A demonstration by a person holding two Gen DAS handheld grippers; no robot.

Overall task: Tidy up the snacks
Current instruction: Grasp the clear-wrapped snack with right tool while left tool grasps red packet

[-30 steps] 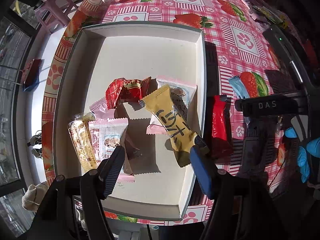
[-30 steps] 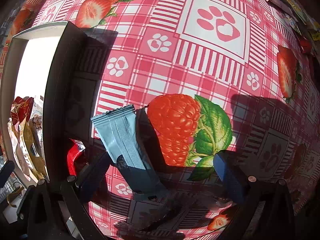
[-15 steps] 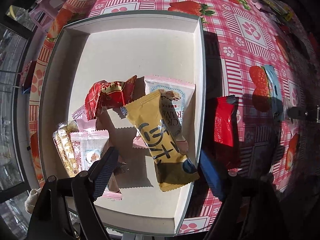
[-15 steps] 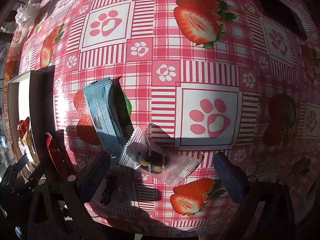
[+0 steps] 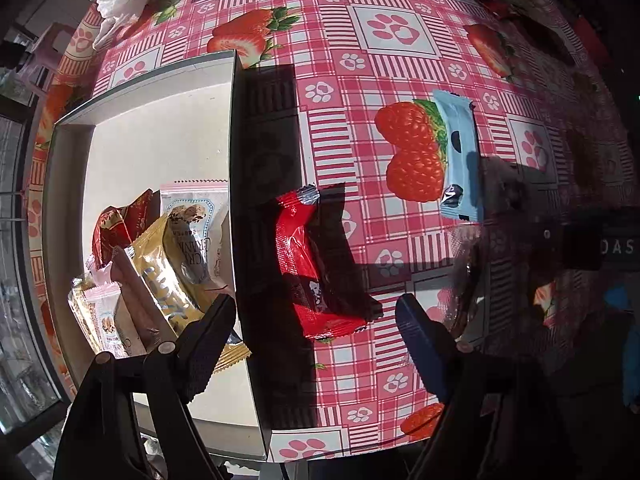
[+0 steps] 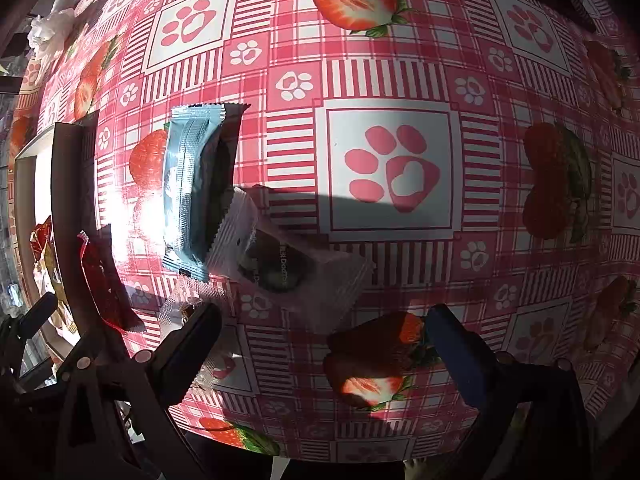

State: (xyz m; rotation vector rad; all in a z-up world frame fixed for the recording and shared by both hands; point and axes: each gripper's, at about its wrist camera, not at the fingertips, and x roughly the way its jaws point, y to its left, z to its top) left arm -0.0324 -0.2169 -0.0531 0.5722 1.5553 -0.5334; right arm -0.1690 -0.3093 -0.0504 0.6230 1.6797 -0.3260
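- Left claw [image 5: 316, 316] hanging wide open, empty; red snack [image 5: 310, 268] lying between its fingers on the bench [image 5: 396, 28], just outside the tray [image 5: 236, 184]: closing may clip the tray wall.
- Right claw [image 6: 320, 326] gaping, empty; pale packet [image 6: 288, 264] just ahead overlapping the blue bar [image 6: 188, 188]: risk of grabbing both.

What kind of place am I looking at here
Probably a home dining or kitchen table: a strawberry-and-paw-print tablecloth, a white tray of wrapped snacks, and loose packets such as the red wrapper and blue wrapper.
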